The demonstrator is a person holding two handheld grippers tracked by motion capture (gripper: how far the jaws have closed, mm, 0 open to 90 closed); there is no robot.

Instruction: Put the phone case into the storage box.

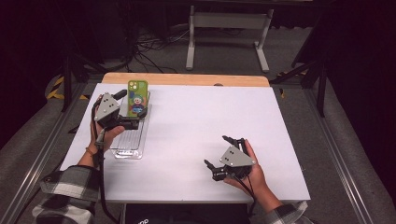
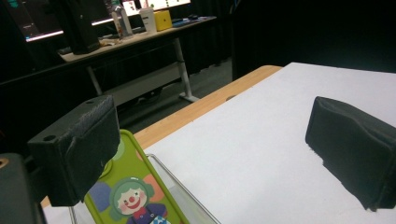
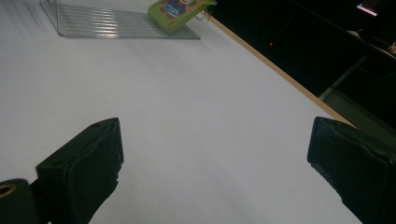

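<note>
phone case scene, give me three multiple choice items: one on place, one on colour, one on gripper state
1. Where is the phone case?
A. leaning at the far end of the clear tray
B. flat at the table's centre
C. in the right gripper

2. What colour is the case's border?
A. red
B. green
C. black

3. How is the right gripper?
A. shut on the case
B. shut on the tray
C. open, holding nothing

Answers: 1 A, the high view shows it propped up at the tray's far end. 2 B, its rim is green in the left gripper view. 3 C, its jaws stand wide apart over bare table.
</note>
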